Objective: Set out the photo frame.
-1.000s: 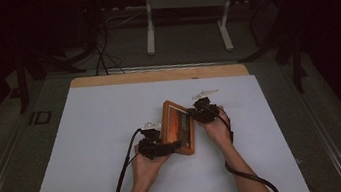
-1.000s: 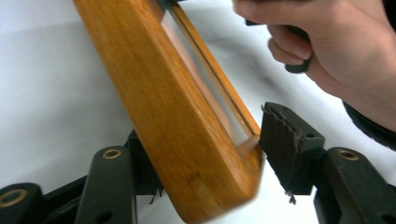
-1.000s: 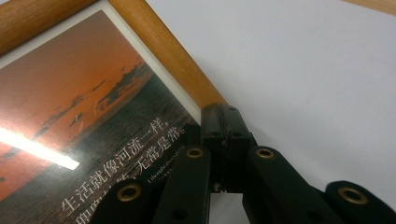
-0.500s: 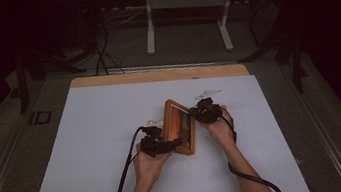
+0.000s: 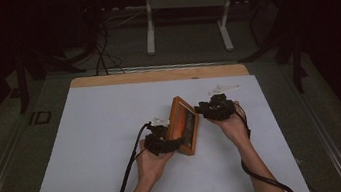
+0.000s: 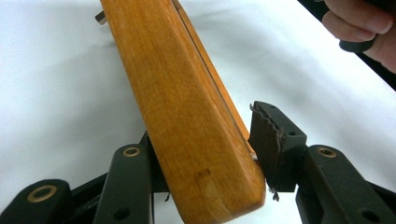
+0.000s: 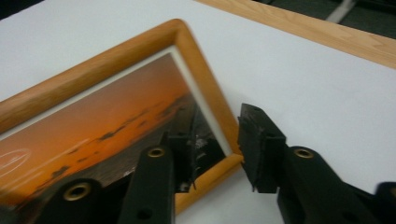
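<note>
Just below the middle of the high view, a wooden picture frame point(image 5: 185, 126) (orange sunset photo inside) stands tilted on the white table point(image 5: 93, 137). At its lower left, the left gripper point(image 5: 167, 144) is clamped on the frame's thick wooden edge. At its upper right, the right gripper point(image 5: 205, 110) has its jaws spread around the frame's corner, one pad apart from the wood.

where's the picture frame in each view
high view: picture frame at table centre, between the two grippers.
left gripper view: its wooden edge runs from top left down between the jaws.
right gripper view: its front covers the left half.
shared landmark: the white table cover.
</note>
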A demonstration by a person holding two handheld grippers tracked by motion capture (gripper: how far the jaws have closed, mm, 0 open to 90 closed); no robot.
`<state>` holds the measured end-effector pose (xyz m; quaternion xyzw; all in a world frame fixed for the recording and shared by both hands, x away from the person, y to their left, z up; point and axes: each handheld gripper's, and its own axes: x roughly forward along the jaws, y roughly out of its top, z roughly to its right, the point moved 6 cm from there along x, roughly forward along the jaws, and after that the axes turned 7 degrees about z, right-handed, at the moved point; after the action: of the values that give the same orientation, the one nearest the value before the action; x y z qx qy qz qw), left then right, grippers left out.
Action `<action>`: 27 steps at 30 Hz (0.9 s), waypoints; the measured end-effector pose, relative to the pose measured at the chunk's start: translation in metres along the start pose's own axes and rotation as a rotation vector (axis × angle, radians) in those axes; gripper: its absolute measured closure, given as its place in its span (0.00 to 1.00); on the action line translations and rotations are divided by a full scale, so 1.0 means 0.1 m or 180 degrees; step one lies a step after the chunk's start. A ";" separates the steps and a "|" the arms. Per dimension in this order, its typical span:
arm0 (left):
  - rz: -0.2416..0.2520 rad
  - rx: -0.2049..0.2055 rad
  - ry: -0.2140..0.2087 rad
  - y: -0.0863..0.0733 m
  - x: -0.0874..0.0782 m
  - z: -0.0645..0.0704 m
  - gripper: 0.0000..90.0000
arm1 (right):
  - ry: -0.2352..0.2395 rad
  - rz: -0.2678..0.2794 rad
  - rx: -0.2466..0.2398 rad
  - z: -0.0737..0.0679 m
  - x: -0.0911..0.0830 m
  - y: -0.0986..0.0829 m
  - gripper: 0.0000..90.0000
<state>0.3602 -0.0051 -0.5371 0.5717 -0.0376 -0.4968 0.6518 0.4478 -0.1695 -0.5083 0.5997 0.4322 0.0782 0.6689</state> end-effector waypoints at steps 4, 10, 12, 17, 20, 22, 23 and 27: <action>-0.0008 0.0067 -0.0012 0.02 0.02 0.03 0.63 | 0.0103 -0.0035 -0.0097 -0.02 -0.03 -0.01 0.67; 0.0012 0.0116 -0.0057 0.06 0.05 0.09 0.67 | 0.0112 0.0032 -0.0080 -0.01 -0.05 -0.02 0.56; 0.0013 0.0167 -0.0062 0.07 0.06 0.13 0.69 | 0.0105 0.0052 -0.0083 0.01 -0.06 -0.02 0.53; 0.0004 0.0249 -0.0044 0.10 0.10 0.19 0.73 | 0.0046 0.0134 -0.0079 0.08 -0.19 -0.04 0.49; 0.0017 0.0284 -0.0050 0.11 0.11 0.21 0.73 | 0.0044 0.0176 -0.0056 0.12 -0.25 -0.05 0.48; 0.0012 0.0308 -0.0047 0.12 0.11 0.23 0.74 | 0.0042 0.0211 -0.0050 0.15 -0.31 -0.06 0.47; 0.0018 0.0319 -0.0046 0.12 0.11 0.24 0.74 | 0.0050 0.0224 -0.0051 0.15 -0.33 -0.06 0.47; 0.0039 0.0345 -0.0096 0.12 0.12 0.27 0.76 | 0.0084 0.0250 -0.0118 0.17 -0.43 -0.06 0.46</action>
<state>0.3567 -0.0341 -0.5247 0.5984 -0.0777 -0.4986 0.6224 0.4299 -0.2107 -0.4943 0.6027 0.4156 0.1203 0.6705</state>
